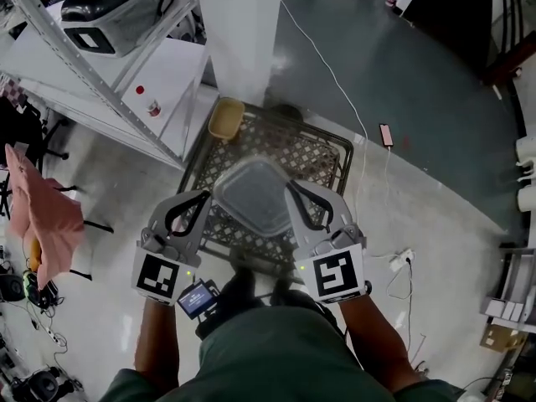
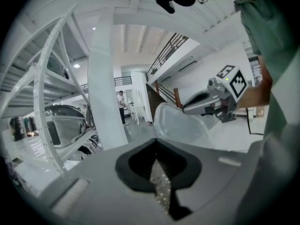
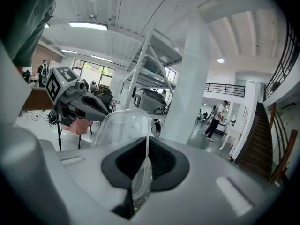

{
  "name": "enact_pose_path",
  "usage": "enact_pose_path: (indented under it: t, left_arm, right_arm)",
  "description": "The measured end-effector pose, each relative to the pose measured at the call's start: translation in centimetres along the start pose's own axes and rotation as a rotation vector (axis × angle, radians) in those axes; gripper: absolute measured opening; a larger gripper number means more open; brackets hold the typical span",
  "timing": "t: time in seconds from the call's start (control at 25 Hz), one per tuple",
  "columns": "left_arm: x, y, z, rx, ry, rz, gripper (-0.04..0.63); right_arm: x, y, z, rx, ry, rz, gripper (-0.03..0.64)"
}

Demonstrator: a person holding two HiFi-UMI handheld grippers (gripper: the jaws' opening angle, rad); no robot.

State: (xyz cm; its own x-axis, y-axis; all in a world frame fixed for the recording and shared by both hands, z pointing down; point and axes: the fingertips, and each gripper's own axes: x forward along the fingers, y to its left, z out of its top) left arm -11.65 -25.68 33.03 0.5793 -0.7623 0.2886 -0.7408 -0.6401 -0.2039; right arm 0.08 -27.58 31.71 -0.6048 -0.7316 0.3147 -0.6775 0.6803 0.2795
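Over by the white pillar, the left tongs [image 1: 206,196] and the right tongs [image 1: 292,190] are each clamped on an opposite rim of a clear plastic container [image 1: 251,196], holding it level above a black lattice crate [image 1: 328,152] on the floor [image 1: 419,82].

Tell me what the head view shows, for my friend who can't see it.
The left claw and the right claw each pinch one side of a clear plastic tub, holding it over a black crate on the floor. A white pillar and a metal shelf stand beyond it.
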Motion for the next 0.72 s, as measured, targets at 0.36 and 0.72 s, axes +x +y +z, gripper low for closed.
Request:
enact_pose_path:
  t: [0.36,0.72]
  left_arm:
    - [-3.3,-1.3,4.4,0.06,-0.077,0.029,0.0]
    - [-7.3,-2.5,7.4,0.107,-0.125,0.068,0.0]
  right_arm:
    - [-4.9,-1.1,4.0,-0.046,-0.069,-0.059,0.02]
    - [-8.7,-0.9,6.1,-0.104,-0.092,-0.108,0.02]
